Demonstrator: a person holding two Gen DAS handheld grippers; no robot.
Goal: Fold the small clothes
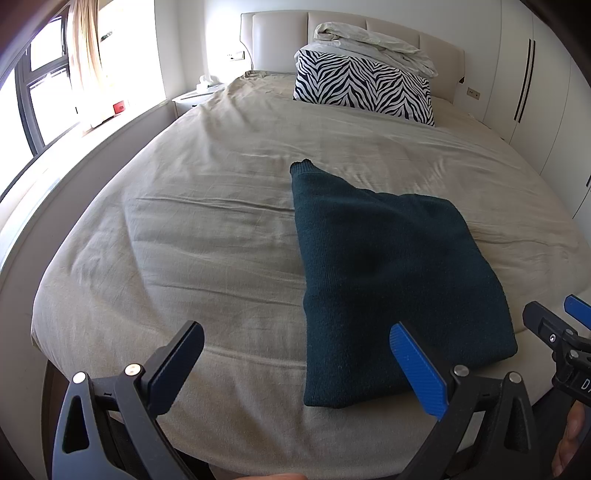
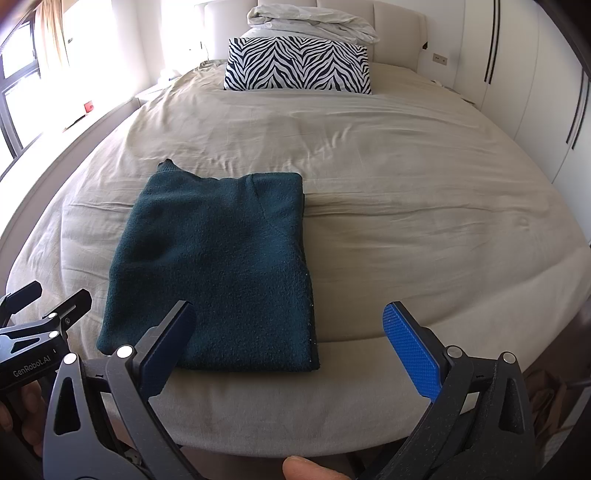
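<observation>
A dark teal knit sweater (image 1: 388, 266) lies folded into a rough rectangle on the beige bed cover (image 1: 207, 229), near the foot edge; it also shows in the right wrist view (image 2: 218, 266). One narrow part sticks out at its far left corner. My left gripper (image 1: 295, 350) is open and empty, hovering over the sweater's near left corner. My right gripper (image 2: 291, 328) is open and empty, over the sweater's near right corner. Each gripper shows at the edge of the other's view: the right one (image 1: 554, 325), the left one (image 2: 48, 302).
A zebra-print pillow (image 2: 299, 64) lies at the head of the bed with a crumpled white duvet (image 2: 314, 22) on top. Windows and a ledge (image 1: 48, 122) run along the left. White wardrobe doors (image 2: 524, 85) stand on the right. A nightstand (image 1: 192, 98) is by the headboard.
</observation>
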